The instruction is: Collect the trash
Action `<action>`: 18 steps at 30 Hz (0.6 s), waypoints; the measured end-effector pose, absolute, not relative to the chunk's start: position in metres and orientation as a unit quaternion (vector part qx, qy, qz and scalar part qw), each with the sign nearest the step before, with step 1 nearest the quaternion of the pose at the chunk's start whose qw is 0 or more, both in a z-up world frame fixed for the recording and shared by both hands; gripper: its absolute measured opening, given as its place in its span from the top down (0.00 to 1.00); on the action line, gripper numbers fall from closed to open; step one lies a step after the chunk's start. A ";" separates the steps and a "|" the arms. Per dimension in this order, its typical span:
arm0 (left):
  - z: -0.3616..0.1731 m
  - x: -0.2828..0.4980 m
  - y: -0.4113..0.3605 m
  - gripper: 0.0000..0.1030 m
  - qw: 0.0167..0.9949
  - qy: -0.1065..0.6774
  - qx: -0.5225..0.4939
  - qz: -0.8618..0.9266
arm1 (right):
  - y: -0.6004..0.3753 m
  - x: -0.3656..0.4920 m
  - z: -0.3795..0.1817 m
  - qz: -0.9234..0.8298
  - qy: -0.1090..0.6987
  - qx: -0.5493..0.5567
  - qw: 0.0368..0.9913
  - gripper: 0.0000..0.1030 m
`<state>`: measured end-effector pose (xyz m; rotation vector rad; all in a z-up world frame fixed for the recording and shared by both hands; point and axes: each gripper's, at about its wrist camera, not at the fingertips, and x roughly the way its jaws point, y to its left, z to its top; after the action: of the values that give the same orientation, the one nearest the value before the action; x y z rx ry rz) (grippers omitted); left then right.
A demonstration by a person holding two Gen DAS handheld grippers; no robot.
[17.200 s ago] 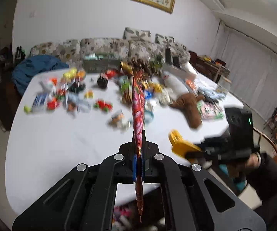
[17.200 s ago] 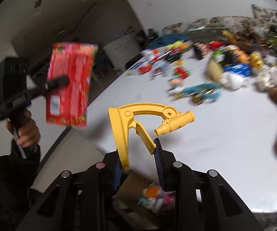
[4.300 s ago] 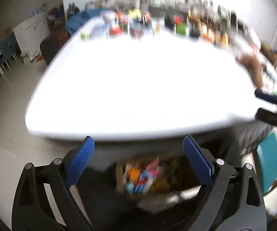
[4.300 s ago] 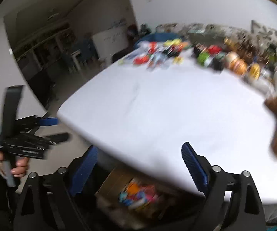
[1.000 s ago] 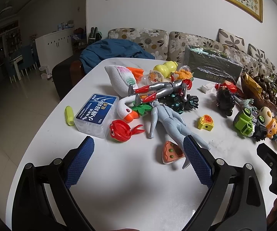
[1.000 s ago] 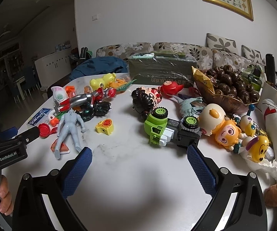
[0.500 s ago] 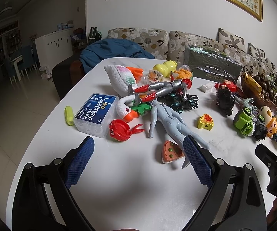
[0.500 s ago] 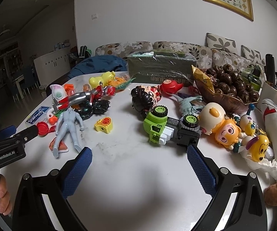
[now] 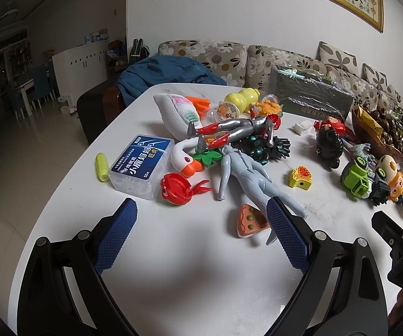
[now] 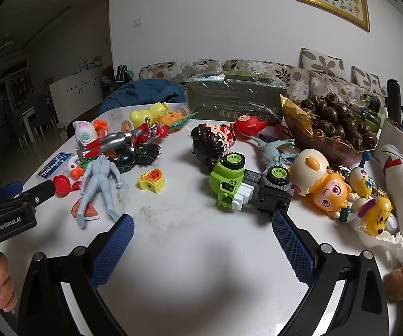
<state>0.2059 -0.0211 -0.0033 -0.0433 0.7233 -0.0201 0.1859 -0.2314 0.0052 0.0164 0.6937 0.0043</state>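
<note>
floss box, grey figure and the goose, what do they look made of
Floss box: clear hard plastic, glossy, with a blue printed label; white contents show through the wall.
Grey figure: matte moulded plastic or vinyl, one flat colour, no shine.
Goose: probably soft rubber or vinyl, with a ribbed white body and painted orange beak.

Both wrist views overlook the table (image 9: 173, 280); sharing toys.

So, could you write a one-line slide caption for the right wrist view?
Open right tongs hover over a white table before a green toy truck and a grey figure.
</note>
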 end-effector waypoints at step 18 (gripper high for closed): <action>-0.004 0.199 -0.042 0.08 0.936 0.348 0.013 -0.049 | -0.232 0.187 0.004 0.005 0.342 0.009 0.940 0.05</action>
<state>0.1994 -0.0415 -0.0042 0.0269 0.7116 -0.1008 0.1867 -0.2320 0.0044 0.0177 0.6984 0.0094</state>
